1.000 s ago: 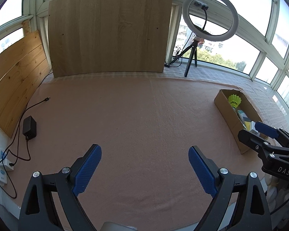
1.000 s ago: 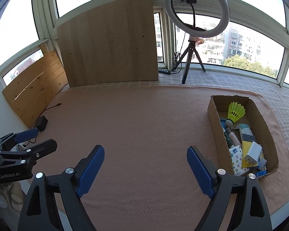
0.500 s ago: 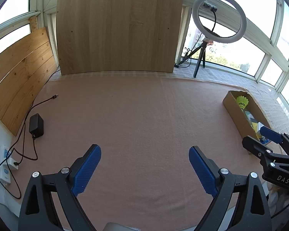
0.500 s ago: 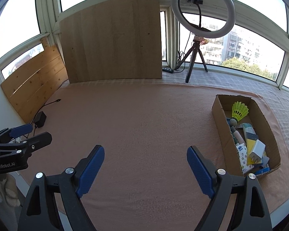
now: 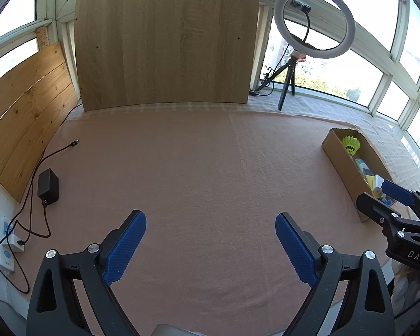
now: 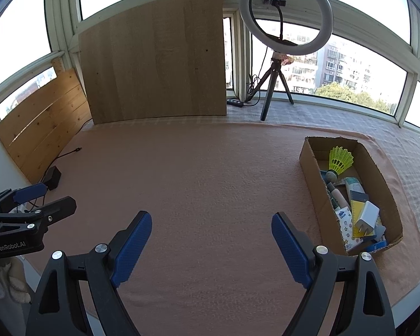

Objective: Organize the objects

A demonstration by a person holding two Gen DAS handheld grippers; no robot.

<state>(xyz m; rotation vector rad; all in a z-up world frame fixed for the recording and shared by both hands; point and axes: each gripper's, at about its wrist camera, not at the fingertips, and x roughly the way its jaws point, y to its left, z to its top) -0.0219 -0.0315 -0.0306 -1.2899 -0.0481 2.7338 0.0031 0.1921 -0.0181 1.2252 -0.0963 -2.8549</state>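
Note:
A brown cardboard box (image 6: pixel 309 156) lies on the pink cloth at the right. In it are a yellow shuttlecock (image 6: pixel 340 160), a white charger plug (image 6: pixel 367 215), a yellow card and several other small items. The box also shows in the left wrist view (image 5: pixel 339 156), with the shuttlecock (image 5: pixel 350 145) in its far end. My right gripper (image 6: pixel 211 224) is open and empty above the cloth, left of the box. My left gripper (image 5: pixel 210 224) is open and empty above the cloth's near middle. Each gripper shows in the other's view: the right one (image 5: pixel 389 200) and the left one (image 6: pixel 39 196).
A ring light on a tripod (image 6: pixel 277 56) stands at the back by the windows. A large wood board (image 6: pixel 154 58) leans at the back, and a plank panel (image 6: pixel 44 123) lines the left side. A black adapter (image 5: pixel 48 186) with cable and a wall socket (image 5: pixel 5 254) are at the left.
Both grippers have drawn back and up from the cloth, so the box looks smaller and farther away. Both stay open and empty.

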